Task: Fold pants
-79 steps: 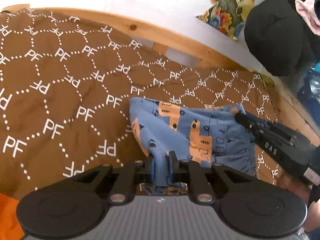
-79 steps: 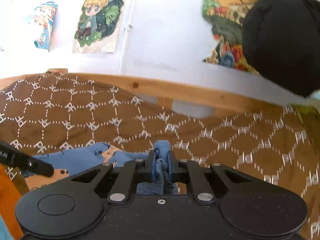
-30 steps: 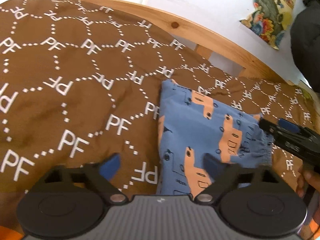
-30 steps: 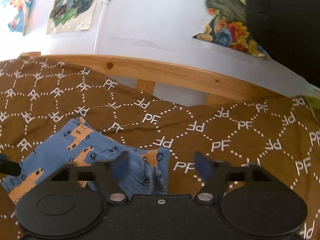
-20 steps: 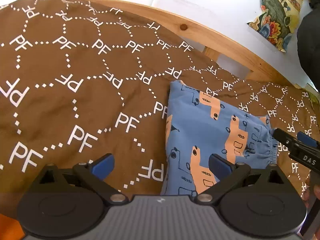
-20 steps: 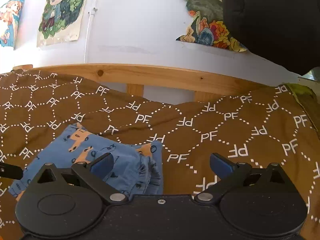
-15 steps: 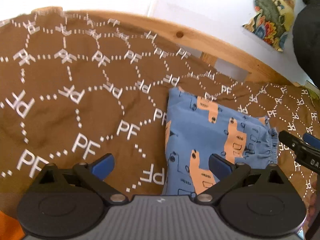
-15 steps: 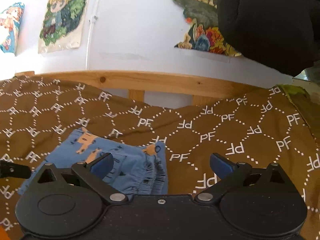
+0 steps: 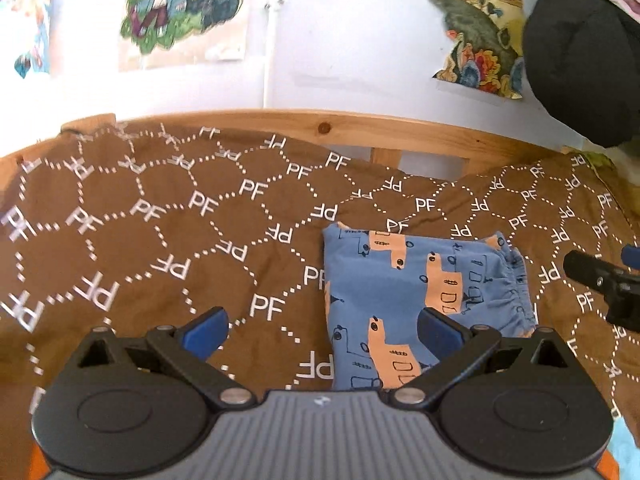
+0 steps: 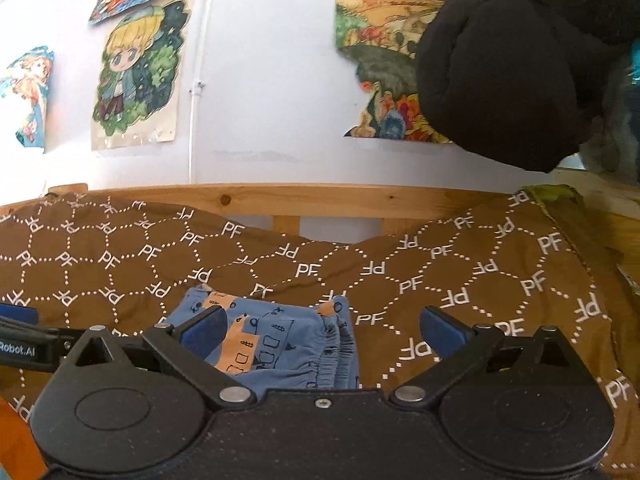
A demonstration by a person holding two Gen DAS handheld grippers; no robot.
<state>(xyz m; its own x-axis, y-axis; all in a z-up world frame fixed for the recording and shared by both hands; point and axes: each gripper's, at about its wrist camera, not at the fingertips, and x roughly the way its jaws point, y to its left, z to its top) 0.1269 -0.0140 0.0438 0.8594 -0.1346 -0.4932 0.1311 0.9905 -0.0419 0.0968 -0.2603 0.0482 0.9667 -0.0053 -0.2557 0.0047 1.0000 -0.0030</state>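
Folded blue pants (image 9: 424,300) near bedspread (image 9: 160,240) far edge — near edge hidden; left gripper (image 9: 320,330) & right gripper (image 10: 320,330) both released, empty.

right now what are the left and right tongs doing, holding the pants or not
Left tongs: open, holding nothing; the folded blue pants lie on the brown bedspread.
Right tongs: open, holding nothing.

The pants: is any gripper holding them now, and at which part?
Nothing is held. The folded pants lie free on the bedspread; the left gripper and right gripper are both open and empty.
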